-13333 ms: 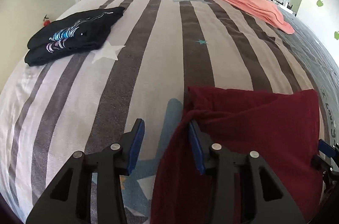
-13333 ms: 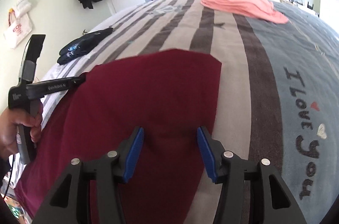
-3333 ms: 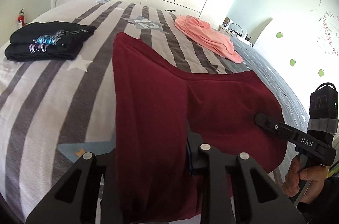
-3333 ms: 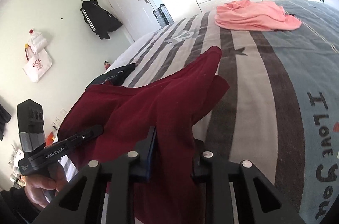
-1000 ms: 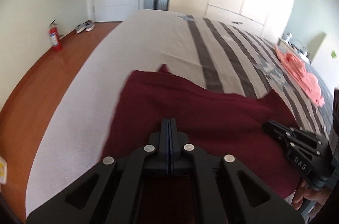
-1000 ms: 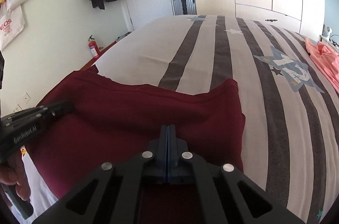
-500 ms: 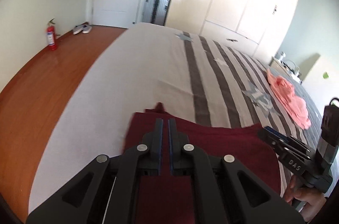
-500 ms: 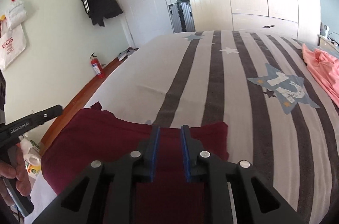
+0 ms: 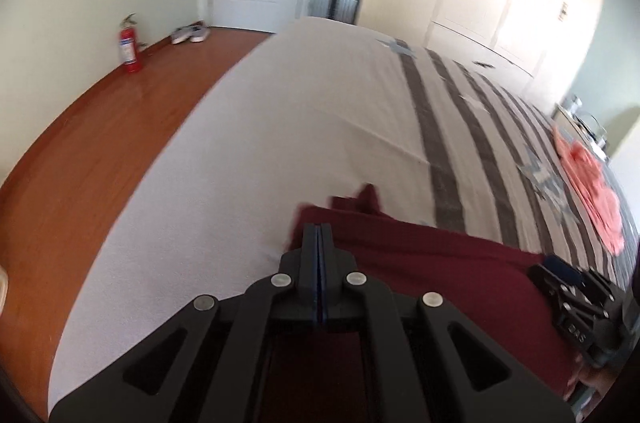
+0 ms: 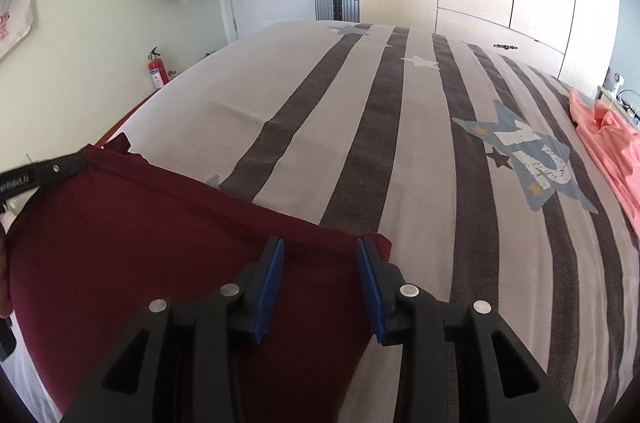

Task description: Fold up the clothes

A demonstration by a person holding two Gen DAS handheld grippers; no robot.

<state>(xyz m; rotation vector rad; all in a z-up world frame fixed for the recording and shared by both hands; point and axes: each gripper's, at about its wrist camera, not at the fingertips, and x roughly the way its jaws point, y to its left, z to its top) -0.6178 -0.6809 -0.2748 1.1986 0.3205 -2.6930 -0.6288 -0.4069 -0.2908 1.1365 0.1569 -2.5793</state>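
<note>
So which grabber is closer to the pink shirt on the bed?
Right. The right gripper is at the maroon cloth's corner nearest the pink shirt; the left gripper sits at the far corner.

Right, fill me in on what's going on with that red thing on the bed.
A person with a handheld gripper in each hand is folding a dark red garment at the near edge of the striped bed. The left gripper is shut at the garment's far edge; whether it pinches cloth is unclear. The right gripper is opening over the other corner, its pads off the cloth. A pink garment lies unfolded further along the bed.
</note>
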